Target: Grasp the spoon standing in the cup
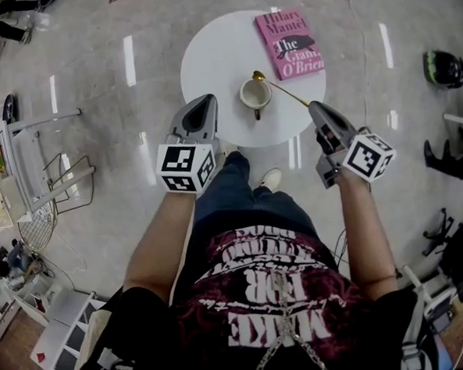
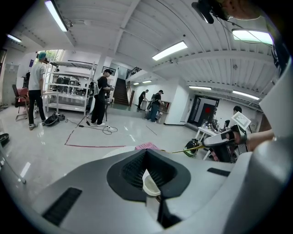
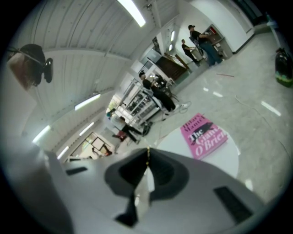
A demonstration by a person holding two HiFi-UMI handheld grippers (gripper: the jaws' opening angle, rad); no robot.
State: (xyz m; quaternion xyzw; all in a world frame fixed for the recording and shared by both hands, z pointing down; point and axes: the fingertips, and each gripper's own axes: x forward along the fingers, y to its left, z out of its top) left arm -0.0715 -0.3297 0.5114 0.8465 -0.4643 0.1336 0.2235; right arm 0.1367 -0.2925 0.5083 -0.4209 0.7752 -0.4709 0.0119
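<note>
A white cup [image 1: 255, 94] with a handle stands near the front of a round white table [image 1: 216, 56]. A thin gold spoon [image 1: 284, 91] slants from the cup's far rim to my right gripper [image 1: 313, 105], which is shut on the handle's end. The spoon's bowl shows over the rim; whether it touches the cup I cannot tell. In the right gripper view the gold handle [image 3: 147, 157] sits between the closed tips [image 3: 147, 153]. My left gripper [image 1: 207, 100] hangs shut and empty at the table's near left edge, with the cup [image 2: 150, 183] just beyond its tips [image 2: 146, 151].
A pink book [image 1: 289, 44] lies at the table's far right. A white wire rack and chair [image 1: 35, 177] stand on the floor at left. A dark helmet [image 1: 445, 67] lies on the floor at right. Several people [image 2: 100, 97] stand far off.
</note>
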